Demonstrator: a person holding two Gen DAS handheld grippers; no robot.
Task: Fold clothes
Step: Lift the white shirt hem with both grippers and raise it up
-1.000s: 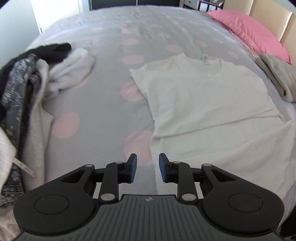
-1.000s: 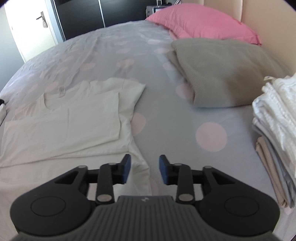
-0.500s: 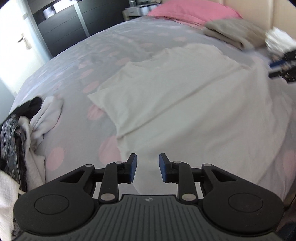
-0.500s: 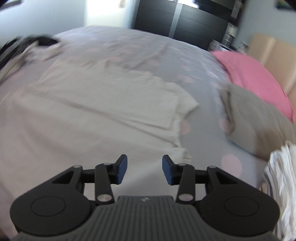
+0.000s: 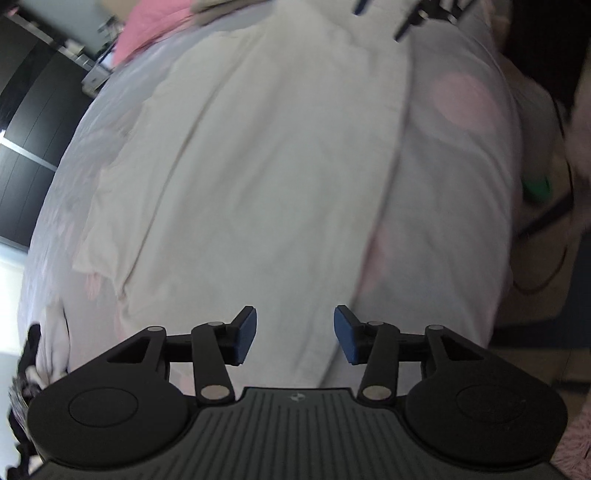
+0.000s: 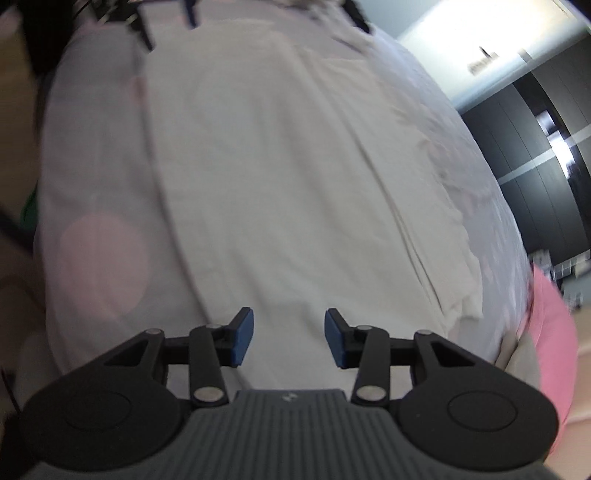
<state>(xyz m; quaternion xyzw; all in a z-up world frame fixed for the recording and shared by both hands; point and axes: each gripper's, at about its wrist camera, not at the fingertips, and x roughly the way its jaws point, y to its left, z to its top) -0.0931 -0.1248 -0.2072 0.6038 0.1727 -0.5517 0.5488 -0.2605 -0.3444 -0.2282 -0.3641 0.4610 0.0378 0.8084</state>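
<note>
Soft matt cotton T-shirt (image 5: 266, 177) on a smooth dotted cloth bedspread (image 5: 454, 155); matt black plastic tongs (image 5: 294, 338).

Both views are smeared by motion. Shirt (image 5: 266, 177): seams and folds soft, its near hem hidden behind the left tool (image 5: 294, 338). Right tool (image 5: 406, 14): cut off by the top edge of the left view, only dark finger ends showing. Pillow (image 6: 554, 332): cut by the right edge. Clothes pile (image 5: 26, 373): mostly out of frame at lower left. Green object (image 5: 537, 186): too blurred to identify.
</note>
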